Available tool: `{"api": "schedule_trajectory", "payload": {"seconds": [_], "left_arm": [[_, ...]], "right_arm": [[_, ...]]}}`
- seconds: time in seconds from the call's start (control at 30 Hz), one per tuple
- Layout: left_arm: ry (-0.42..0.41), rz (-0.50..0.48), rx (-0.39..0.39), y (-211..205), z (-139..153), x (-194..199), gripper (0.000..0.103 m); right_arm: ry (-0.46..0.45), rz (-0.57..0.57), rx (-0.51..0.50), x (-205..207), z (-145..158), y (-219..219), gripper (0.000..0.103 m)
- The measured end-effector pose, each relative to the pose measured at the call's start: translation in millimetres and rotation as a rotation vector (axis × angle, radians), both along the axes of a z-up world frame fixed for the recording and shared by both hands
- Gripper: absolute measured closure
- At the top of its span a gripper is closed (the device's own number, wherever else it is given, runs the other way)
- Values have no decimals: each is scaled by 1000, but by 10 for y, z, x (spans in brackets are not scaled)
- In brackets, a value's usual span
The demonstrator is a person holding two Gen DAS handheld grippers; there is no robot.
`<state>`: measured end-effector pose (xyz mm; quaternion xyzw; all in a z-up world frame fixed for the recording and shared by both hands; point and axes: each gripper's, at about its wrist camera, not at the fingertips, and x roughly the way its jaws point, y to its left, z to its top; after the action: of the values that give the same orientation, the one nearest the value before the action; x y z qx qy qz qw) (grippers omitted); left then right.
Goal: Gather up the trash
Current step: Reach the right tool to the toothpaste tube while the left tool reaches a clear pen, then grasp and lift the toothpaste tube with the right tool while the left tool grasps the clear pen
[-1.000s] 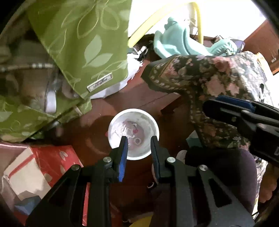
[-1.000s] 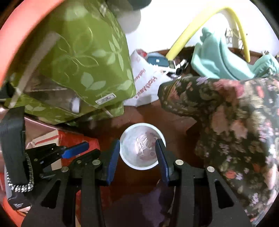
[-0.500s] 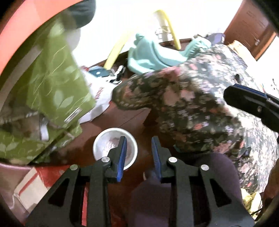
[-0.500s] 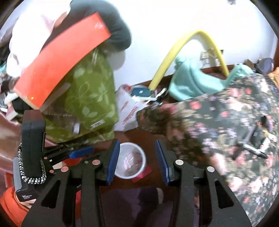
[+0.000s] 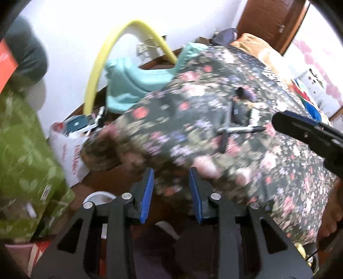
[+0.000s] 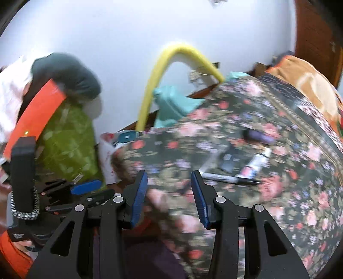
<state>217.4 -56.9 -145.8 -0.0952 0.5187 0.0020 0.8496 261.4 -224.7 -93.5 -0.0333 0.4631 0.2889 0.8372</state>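
Observation:
A white trash cup [image 5: 97, 196] stands on the dark wood floor at the lower left of the left wrist view, partly hidden behind my left gripper [image 5: 170, 171]. Its jaws are opening with nothing between them. My right gripper [image 6: 168, 173] is open and empty, pointed at the floral bedspread [image 6: 278, 193]. On the bedspread lie a black marker [image 6: 231, 179], a white tube [image 6: 259, 159], a dark flat packet [image 6: 230, 159] and a purple item [image 6: 259, 135]. The marker [image 5: 242, 129] also shows in the left wrist view, where a right gripper finger [image 5: 300, 131] reaches in from the right.
A green leaf-print bag [image 5: 23, 154] stands at the left, with a white plastic bag [image 5: 68, 154] beside it. A yellow foam tube [image 6: 163, 73] arches against the white wall over a teal cloth [image 5: 133, 83]. A wooden door [image 5: 270, 19] is at the far right.
Both grippers rose and swung away from the white cup toward the floral bed. The cup slid to the lower left edge. The left jaws widened slightly.

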Motion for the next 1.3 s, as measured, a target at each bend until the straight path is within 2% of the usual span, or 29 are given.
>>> {"api": "schedule_trajectory", "payload": {"seconds": [0.3,0.43,0.8,1.07,1.1,1.13,1.2,1.27,1.3], "left_arm": [[-3,-123,-7,-640,-65,673,68],[16,-149,-15,-794,-198,950,67],[79,-175,2,-871,-620,1459,68],[57,-191,57,-901,-690,1520,82],[55,-189,59,-900,-697,1519,83],[51,-193,61,-903,-700,1515,90],[50,-201,53,-903,-703,1513,93],[51,-203,49,-903,-700,1513,96],[53,-201,39,-895,-693,1510,96]], "right_arm": [[61,-162,-13,559,-266,-815,64],[110,-205,-18,816,-483,-991,64],[249,-235,-8,1300,-1105,-828,64],[162,-247,-31,1273,-1148,-707,65],[154,-251,-36,1268,-1148,-701,70],[143,-253,-51,1268,-1152,-686,76],[148,-250,-43,1255,-1149,-724,81],[175,-250,-9,1248,-1131,-794,96],[179,-251,-3,1249,-1112,-848,98]]}}
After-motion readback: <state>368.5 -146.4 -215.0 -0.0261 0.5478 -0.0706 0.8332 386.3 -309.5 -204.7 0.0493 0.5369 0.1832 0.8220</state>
